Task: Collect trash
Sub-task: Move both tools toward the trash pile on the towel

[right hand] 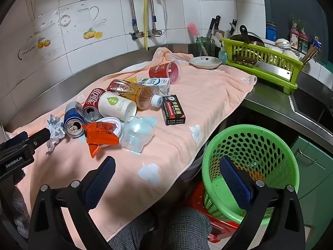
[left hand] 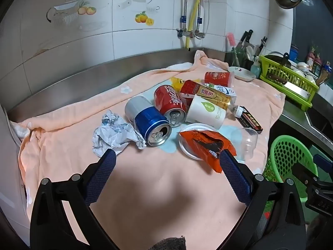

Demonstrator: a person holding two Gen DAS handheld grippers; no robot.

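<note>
Both grippers, left (left hand: 167, 159) and right (right hand: 167, 166), hang released and empty-jawed, so collecting hasn't started; trash pile lies on peach towel-covered worktop (right hand: 208, 95) left of green basket (right hand: 250, 166), likely next grab orange wrapper (left hand: 205, 145), nearest pile edge.

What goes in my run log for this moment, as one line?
phase: start | left gripper: open, empty | right gripper: open, empty | green perforated plastic basket: beside counter | trash: all on peach towel
</note>
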